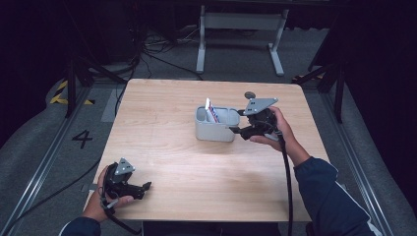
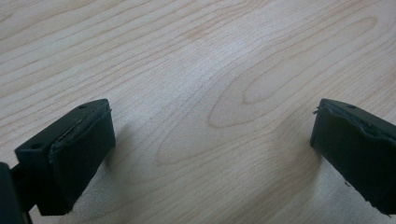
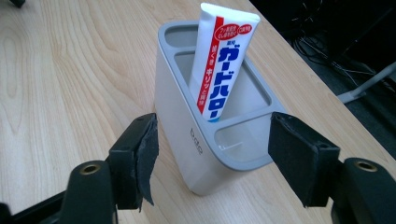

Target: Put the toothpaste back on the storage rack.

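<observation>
A grey compartment holder (image 1: 215,130) stands upright on the wooden table (image 1: 196,172), a little right of centre. A white toothpaste tube (image 1: 211,111) with red and blue lettering leans in its middle compartment, top end sticking out. My right gripper (image 1: 237,122) sits at the holder's right end, open. In the right gripper view the holder (image 3: 187,140) and the tube (image 3: 219,70) are just beyond my right gripper (image 3: 212,154); the pads flank the near end without pressing on it. My left gripper (image 1: 146,187) rests near the table's front left, and in its own view my left gripper (image 2: 210,144) is open over bare wood.
Past the table's far edge stands a white desk frame (image 1: 241,29), with loose cables (image 1: 147,49) on the grey floor. Black stand legs (image 1: 78,73) are at the left and right. A "4" mark (image 1: 82,138) is on the floor left of the table.
</observation>
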